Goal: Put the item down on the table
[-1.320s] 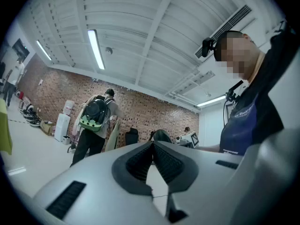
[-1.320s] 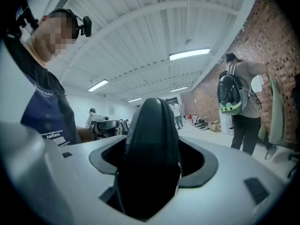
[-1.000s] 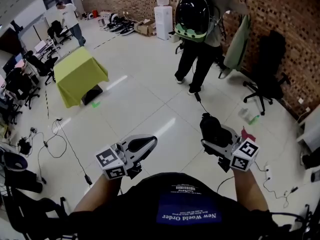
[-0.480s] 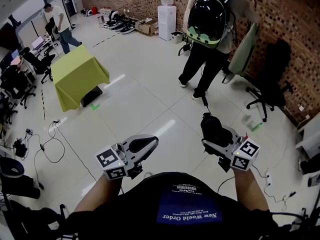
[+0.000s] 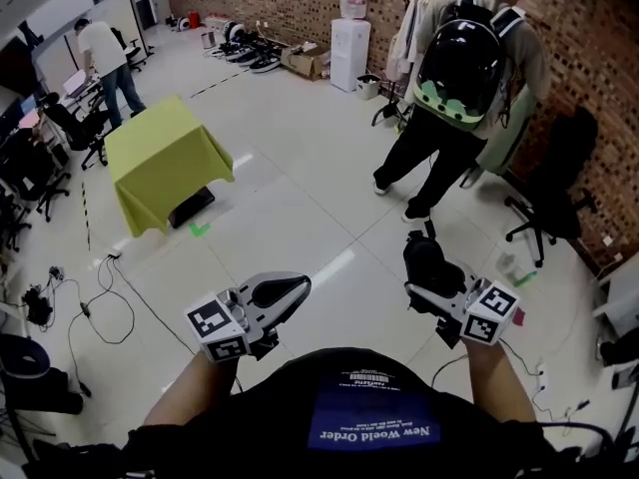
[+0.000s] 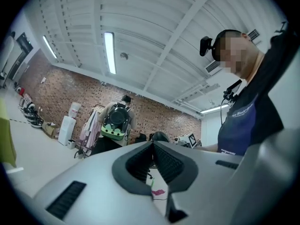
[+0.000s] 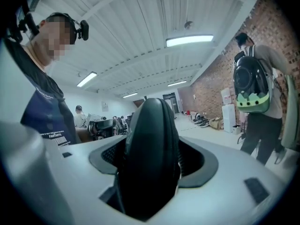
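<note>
The right gripper point(image 7: 153, 146) has its jaws spread wide and closed on a black item point(image 7: 150, 168). The item is a rounded, oval lump with a fine matte grain and a seam running up its middle. It fills the gap from pad to pad and rises past the jaw tips. The grey jaw shells around it are smooth plastic with dark, cross-hatched pads.

The left gripper point(image 6: 153, 145) has its jaws closed on nothing, and its ribbed dark pads meet along one line. Beyond its jaw tips its own view picks up the right gripper's marker cube point(image 6: 190, 139).

Only the head view shows both tools together. There the left gripper point(image 5: 298, 287) and the right gripper point(image 5: 423, 255) are held side by side at waist height, and the item point(image 5: 429, 264) is carried over a glossy, pale tiled floor point(image 5: 300, 198).

That view alone shows the counter point(image 5: 160, 158), which is draped in a yellow-green cloth hanging in soft folds. It stands well ahead of the left jaws and far off to the left of the item.

Ahead of the right jaws a person wears a shiny black backpack point(image 5: 459, 68) with a green lower panel. A rough brick wall point(image 5: 589, 58) lies beyond. The gripper views add ribbed white ceiling panels and strip lights.
</note>
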The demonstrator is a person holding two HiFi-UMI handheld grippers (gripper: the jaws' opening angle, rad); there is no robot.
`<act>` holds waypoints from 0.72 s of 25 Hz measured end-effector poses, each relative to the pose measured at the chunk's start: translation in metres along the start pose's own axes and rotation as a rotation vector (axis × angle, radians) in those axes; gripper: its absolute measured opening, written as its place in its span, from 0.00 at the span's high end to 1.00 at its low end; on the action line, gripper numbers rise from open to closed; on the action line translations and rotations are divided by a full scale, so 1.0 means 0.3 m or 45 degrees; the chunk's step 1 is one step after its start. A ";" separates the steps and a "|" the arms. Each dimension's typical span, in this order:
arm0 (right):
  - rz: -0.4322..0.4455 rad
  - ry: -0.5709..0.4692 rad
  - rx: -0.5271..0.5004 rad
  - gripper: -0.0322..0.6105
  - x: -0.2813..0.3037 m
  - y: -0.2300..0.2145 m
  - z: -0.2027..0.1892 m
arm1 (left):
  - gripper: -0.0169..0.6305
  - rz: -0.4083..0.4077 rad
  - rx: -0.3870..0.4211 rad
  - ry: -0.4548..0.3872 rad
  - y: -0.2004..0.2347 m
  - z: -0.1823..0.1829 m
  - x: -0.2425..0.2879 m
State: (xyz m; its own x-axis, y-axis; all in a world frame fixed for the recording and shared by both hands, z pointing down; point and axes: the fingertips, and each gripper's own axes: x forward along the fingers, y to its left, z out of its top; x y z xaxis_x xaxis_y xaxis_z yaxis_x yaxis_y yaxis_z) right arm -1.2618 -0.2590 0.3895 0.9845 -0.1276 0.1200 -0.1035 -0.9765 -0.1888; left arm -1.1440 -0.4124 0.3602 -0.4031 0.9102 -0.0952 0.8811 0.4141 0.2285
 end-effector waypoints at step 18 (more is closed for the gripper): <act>0.301 0.054 -0.045 0.46 0.579 -0.819 0.220 | 0.97 0.313 0.046 -0.069 0.746 0.154 0.416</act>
State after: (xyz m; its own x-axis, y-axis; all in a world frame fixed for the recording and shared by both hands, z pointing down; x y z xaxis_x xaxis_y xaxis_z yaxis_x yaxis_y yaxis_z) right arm -1.0560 -0.0298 0.3923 0.9256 -0.3598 0.1174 -0.3360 -0.9240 -0.1825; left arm -0.9857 -0.2059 0.3546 -0.1624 0.9823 -0.0934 0.9597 0.1792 0.2165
